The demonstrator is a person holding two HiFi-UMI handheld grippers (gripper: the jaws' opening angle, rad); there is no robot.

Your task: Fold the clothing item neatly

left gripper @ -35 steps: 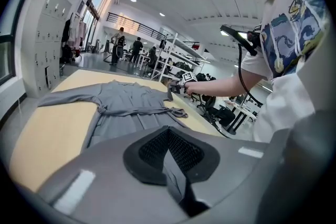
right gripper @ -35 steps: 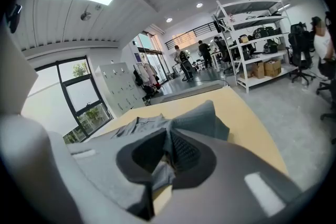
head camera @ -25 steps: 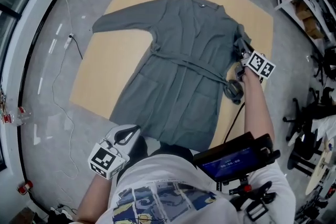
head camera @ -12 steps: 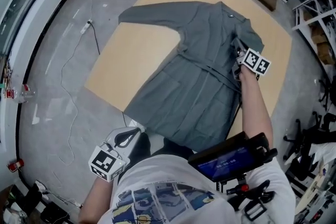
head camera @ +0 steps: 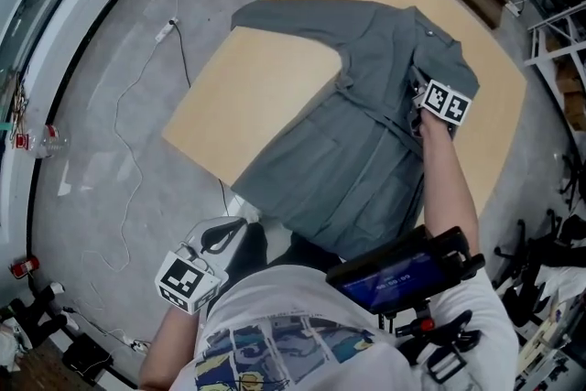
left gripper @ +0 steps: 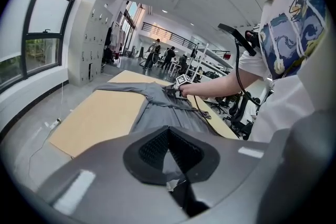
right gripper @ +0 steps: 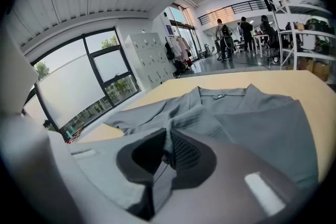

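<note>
**Right gripper pinches robe, left gripper shut and idle**

The right gripper (right gripper: 167, 150) has its jaws closed on a fold of grey cloth; in the right gripper view the cloth goes up betw. the two pads and out over the robe (right gripper: 252, 118). In the head view this gripper (head camera: 423, 96) is at the end of the stretched right arm, over the robe's right side, near the belt (head camera: 385, 119). The fold it holds lies on top of the body of the robe, not beside it.

The left gripper (left gripper: 168, 139) has its jaws pressed together with nothing betw. them. In the head view it (head camera: 220, 238) is low, close to the person's body, over the grey floor (head camera: 110, 197) and well apart from the robe.

The robe (head camera: 357, 151) lies flat, front up, on a light wooden board (head camera: 265, 96) on the floor. Its hem is toward the person, collar on the far side. The other sleeve (head camera: 293, 14) is stretched out straight to the left on the board. A thin cable (head camera: 135, 110) runs over the floor left of the board.
</note>
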